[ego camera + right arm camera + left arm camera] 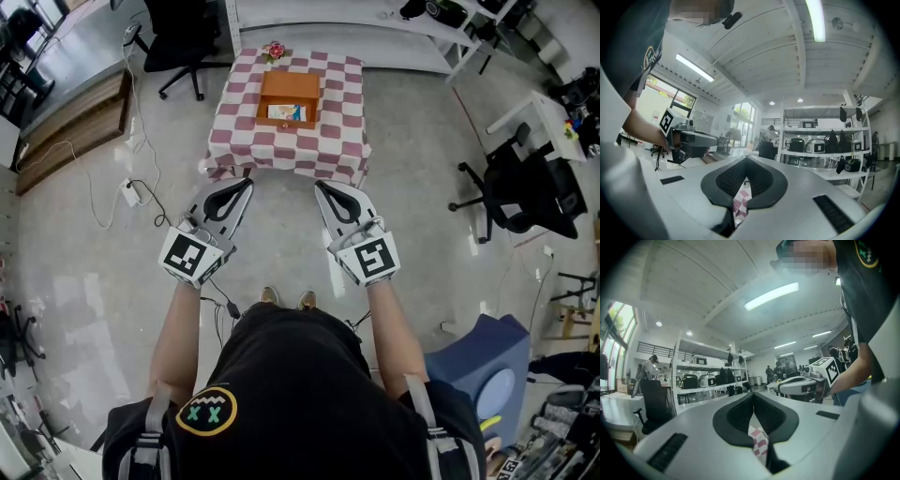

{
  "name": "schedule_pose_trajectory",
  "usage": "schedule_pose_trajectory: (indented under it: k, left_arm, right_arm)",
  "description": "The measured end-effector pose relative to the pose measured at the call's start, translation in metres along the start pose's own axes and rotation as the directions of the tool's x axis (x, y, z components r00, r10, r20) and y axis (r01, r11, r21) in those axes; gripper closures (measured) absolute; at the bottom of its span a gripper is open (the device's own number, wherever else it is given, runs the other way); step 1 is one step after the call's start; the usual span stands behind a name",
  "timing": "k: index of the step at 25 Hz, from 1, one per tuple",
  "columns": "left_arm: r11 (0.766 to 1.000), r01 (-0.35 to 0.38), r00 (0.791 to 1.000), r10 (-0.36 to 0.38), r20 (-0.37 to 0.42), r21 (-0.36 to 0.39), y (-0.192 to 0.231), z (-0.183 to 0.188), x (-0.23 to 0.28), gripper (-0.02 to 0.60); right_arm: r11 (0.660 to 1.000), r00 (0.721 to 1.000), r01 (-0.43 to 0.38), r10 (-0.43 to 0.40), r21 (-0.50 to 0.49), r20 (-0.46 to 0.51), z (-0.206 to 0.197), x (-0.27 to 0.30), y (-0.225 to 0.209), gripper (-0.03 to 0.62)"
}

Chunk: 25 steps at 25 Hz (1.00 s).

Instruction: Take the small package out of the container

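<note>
Left tongs and right tongs are hovering shut and empty, with the small package sitting far ahead in the box, probably light and crushable, best pinched gently across its narrow sides.

Bright, even light comes from ceiling strip lights and tall windows. The glossy floor shows faint glare. Both gripper views bulge fisheye, with black corners.

The bench cloth is checked maroon and white. The wooden container is orange-brown, and the small package is white with blue and orange print. The flowers are pink-red. The left claw and right claw are pale grey with black pads.
</note>
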<state>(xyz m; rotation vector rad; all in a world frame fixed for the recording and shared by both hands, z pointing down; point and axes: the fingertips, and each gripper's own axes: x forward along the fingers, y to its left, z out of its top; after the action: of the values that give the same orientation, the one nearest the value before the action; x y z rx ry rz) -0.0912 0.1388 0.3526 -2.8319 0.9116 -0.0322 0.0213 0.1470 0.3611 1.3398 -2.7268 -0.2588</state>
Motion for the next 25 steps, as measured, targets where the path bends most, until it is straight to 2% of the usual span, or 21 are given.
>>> schedule_pose_trajectory:
  k: [16, 25]
  left_arm:
    - [1.0, -0.003, 1.0, 0.003, -0.001, -0.002, 0.002, -0.0008, 0.001, 0.563]
    - [1.0, 0.004, 1.0, -0.004, 0.003, -0.007, 0.0012, -0.0009, 0.0022, 0.563]
  right_arm:
    - [0.999, 1.0, 0.006, -0.007, 0.037, 0.012, -0.0021, 0.0025, -0.0043, 0.572]
    - [0.998, 1.0, -0.022, 0.021, 0.051, 0.015, -0.0002, 0.0024, -0.0014, 0.442]
